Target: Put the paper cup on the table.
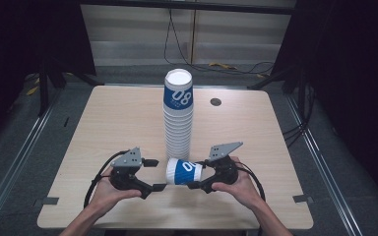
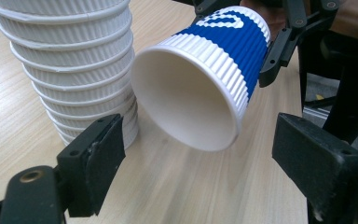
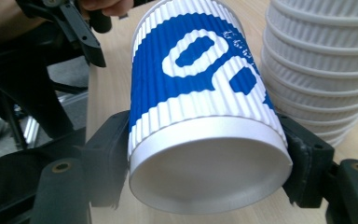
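On the left, our left gripper (image 1: 153, 174) rests low over the wooden table (image 1: 103, 128), its jaws spread wide with nothing between the pads. Just to its right hangs the cup (image 1: 183, 171), lying on its side above the table, just in front of the foot of the tall stack of cups (image 1: 178, 115). Its long axis runs across the table, open mouth toward our left gripper and base toward our right one. In the left gripper view the mouth (image 2: 186, 98) faces us squarely, with the two open pads (image 2: 105, 149) standing either side of it and a little short of the rim. So the cup lies straight ahead of the left jaws, mouth first.

Our right gripper (image 1: 197, 173) has the cup clamped near its base, the jaws pressed on both sides of the wall, as the right gripper view (image 3: 205, 140) shows.

The cup is ribbed paper, white with a blue band and white figures, tapering to a smooth recessed bottom. The stack shows the same corrugated walls and rolled rims.
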`<state>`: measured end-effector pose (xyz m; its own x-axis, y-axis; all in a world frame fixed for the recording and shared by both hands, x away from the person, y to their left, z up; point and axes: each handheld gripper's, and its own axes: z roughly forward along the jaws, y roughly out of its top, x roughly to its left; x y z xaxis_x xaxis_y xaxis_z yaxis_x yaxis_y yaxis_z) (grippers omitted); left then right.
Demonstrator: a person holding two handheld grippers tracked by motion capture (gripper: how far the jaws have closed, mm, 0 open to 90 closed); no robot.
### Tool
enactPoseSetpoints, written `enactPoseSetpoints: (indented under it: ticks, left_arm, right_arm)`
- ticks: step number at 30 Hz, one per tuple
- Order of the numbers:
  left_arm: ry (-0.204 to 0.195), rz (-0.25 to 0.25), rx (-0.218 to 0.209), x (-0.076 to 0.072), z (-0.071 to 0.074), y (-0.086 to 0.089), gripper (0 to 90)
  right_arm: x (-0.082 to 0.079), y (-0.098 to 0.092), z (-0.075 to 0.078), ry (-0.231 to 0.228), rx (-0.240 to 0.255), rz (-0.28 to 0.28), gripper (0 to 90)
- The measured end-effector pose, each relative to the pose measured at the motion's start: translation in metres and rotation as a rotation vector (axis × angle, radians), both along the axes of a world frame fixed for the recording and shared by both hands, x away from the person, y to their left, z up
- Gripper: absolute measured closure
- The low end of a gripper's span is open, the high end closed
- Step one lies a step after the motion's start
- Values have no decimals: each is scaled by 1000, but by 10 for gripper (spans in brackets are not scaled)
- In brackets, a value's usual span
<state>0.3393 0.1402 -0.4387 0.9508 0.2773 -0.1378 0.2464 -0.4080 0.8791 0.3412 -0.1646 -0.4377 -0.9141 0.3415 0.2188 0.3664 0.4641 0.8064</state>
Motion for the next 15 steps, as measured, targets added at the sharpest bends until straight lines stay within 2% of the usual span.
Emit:
enactPoseSetpoints:
  ticks: [6, 9, 12, 15]
  left_arm:
    - [-2, 5, -45, 0, 2, 2, 169]
    - [1, 5, -61, 0, 2, 3, 169]
    - [-1, 9, -70, 1, 2, 3, 169]
    - [-2, 6, -81, 1, 3, 3, 167]
  right_arm:
    - [2, -2, -5, 6, 92, -2, 283]
    - [2, -1, -8, -15, 117, 0, 283]
    - [1, -1, -11, -17, 120, -8, 283]
    - [2, -3, -12, -10, 163, -12, 281]
